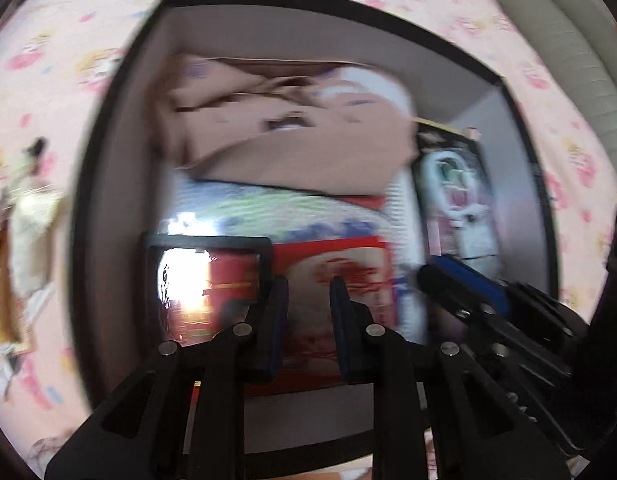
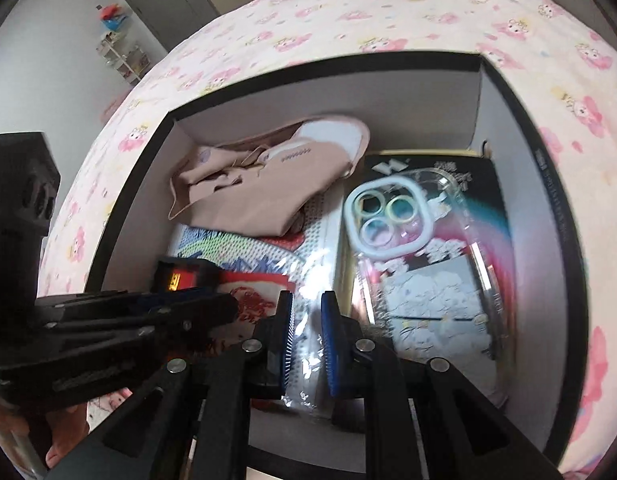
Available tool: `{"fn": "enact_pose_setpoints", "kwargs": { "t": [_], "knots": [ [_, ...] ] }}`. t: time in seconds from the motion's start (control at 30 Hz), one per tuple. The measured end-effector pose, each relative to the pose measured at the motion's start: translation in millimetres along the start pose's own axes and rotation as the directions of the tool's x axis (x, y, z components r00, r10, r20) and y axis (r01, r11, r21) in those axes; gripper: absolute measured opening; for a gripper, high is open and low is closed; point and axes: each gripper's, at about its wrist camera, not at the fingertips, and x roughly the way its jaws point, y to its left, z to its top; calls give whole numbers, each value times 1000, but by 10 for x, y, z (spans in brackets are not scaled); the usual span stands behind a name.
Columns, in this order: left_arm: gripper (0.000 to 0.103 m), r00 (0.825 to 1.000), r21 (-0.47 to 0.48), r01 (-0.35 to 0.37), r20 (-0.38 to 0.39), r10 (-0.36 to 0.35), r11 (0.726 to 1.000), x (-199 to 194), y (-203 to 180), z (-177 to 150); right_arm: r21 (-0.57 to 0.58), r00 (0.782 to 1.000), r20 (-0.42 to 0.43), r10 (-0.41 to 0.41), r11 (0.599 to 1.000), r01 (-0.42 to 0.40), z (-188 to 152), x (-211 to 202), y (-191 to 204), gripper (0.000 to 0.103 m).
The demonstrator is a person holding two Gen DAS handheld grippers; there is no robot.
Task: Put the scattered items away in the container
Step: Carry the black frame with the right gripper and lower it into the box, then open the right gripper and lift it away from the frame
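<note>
The right wrist view looks down into a black box (image 2: 428,65) with grey inner walls, which stands on a pink sheet (image 2: 348,12). Inside the box, a pink shoe (image 2: 268,176) lies at the far side, on top of a printed packet (image 2: 244,248). A clear phone case (image 2: 412,240) lies on the right, on a dark card. The right gripper (image 2: 307,340) points down over the box; its jaws are almost closed, with only a narrow gap, and crinkled clear plastic shows in that gap, but I cannot tell if the pads press it. The left gripper (image 1: 308,316) is also nearly closed and holds nothing; a small black frame (image 1: 206,276) lies just beside its left finger. This view is blurred.
</note>
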Motion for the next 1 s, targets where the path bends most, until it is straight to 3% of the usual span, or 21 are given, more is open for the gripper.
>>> {"fn": "enact_pose_setpoints", "kwargs": {
  "t": [0.07,0.2,0.3,0.43,0.7,0.77,0.83,0.93,1.0],
  "knots": [
    [18,999,-16,41,-10,-41,999,-41,52,1,-15,1000,-15,3,1000,-3,-1,43,63,13],
    [21,996,-21,64,71,-63,998,-219,82,128,-22,999,-29,24,999,-25,131,100,250,13],
    [22,995,-30,-43,85,45,999,-157,56,279,-34,999,-47,21,999,-22,189,194,382,13],
    [22,991,-9,-112,75,113,994,-90,-40,317,-54,994,-102,29,998,-34,127,367,484,13],
    [22,999,-43,-39,35,40,998,-125,-34,240,-61,990,-134,52,996,-61,26,383,510,13],
    [24,998,-38,-16,61,18,999,-189,-43,182,-35,988,-139,68,997,-73,0,333,481,13],
    [33,990,-15,-33,139,35,999,-369,-106,16,-16,988,-132,76,997,-78,-32,227,457,13],
    [44,967,10,-4,254,1,1000,-659,-127,-266,-11,999,-35,28,1000,-29,-121,-110,450,17],
    [44,954,28,-5,300,-4,1000,-859,-108,-427,-3,1000,27,-15,1000,15,-225,-354,482,22]
  ]
}}
